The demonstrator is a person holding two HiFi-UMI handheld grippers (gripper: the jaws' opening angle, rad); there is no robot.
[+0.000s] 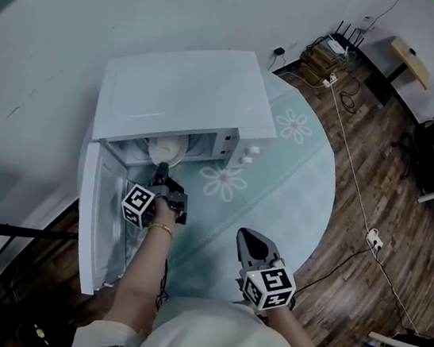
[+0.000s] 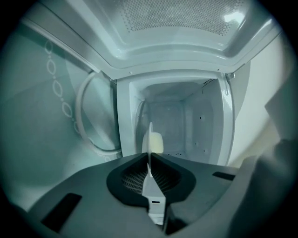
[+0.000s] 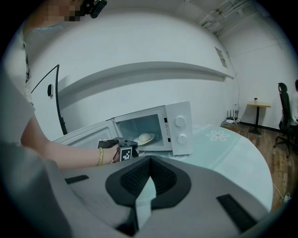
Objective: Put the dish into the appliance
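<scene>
Head view: the microwave [image 1: 188, 96] sits by the far left edge of the table [image 1: 296, 180], and its door [image 1: 91, 215] is wide open. The left claw [image 1: 161, 171] holds the dish [image 1: 168, 151] just inside the opening. The right claw [image 1: 249, 244] is farther off, closed and empty.

Left gripper view: the claw pinches the dish's rim. The dish points straight ahead, with free room behind it.

Right gripper view: the dish lies flat, low in the microwave.

From the head view the microwave [image 1: 184, 92] roof hides most of the dish [image 1: 166, 150]; the left gripper [image 1: 161, 173] covers its near rim. In the left gripper view the dish shows edge-on only. Print beside the 2 dials [image 3: 180, 122] is too small to read, and the distant clutter [image 1: 325, 60] too small to tell.
</scene>
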